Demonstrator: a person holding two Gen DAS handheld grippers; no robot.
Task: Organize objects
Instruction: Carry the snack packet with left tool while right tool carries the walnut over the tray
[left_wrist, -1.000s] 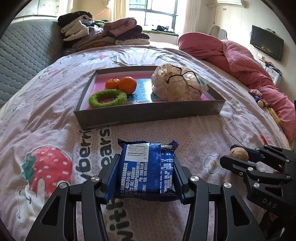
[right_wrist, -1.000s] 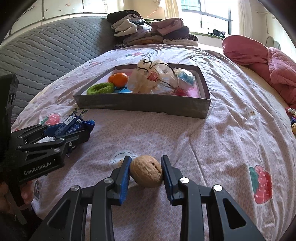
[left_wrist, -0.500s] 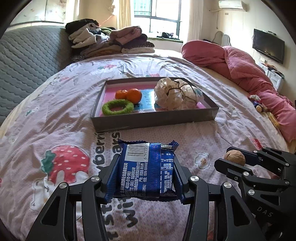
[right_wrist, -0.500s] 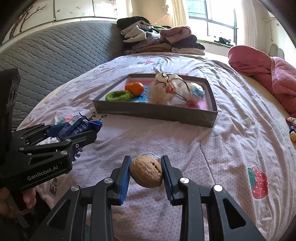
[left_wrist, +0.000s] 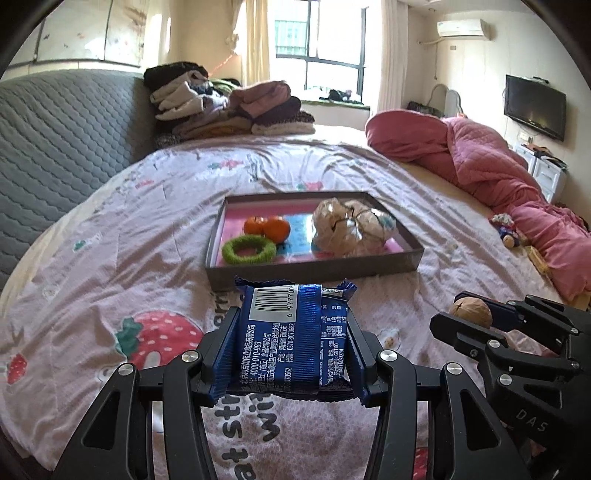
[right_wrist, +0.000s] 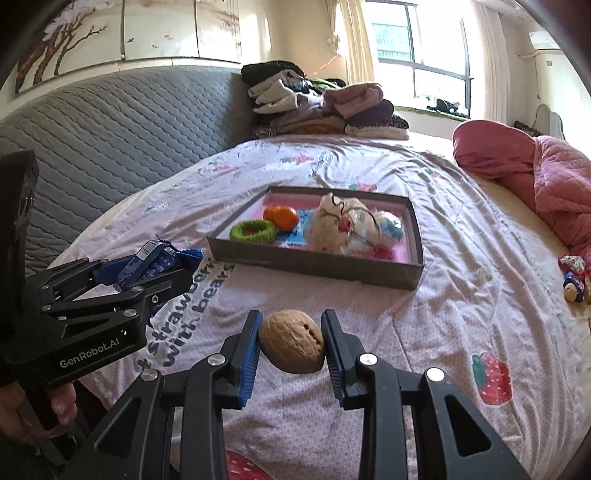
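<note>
Tray (left_wrist: 314, 271) farther off than before, grips unchanged

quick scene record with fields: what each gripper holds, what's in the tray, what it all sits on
left gripper: shut on blue snack packet
right gripper: shut on walnut
tray: grey, open, on the bed
tray contents: green ring, two oranges, tied plastic bag
surface: strawberry-print bedsheet
background: folded clothes, pink quilt

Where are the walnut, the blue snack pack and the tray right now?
walnut (right_wrist: 291, 341), right wrist view, middle of its shell.
blue snack pack (left_wrist: 295, 339), left wrist view, middle of the printed wrapper.
tray (left_wrist: 314, 268), left wrist view, near grey wall.
</note>
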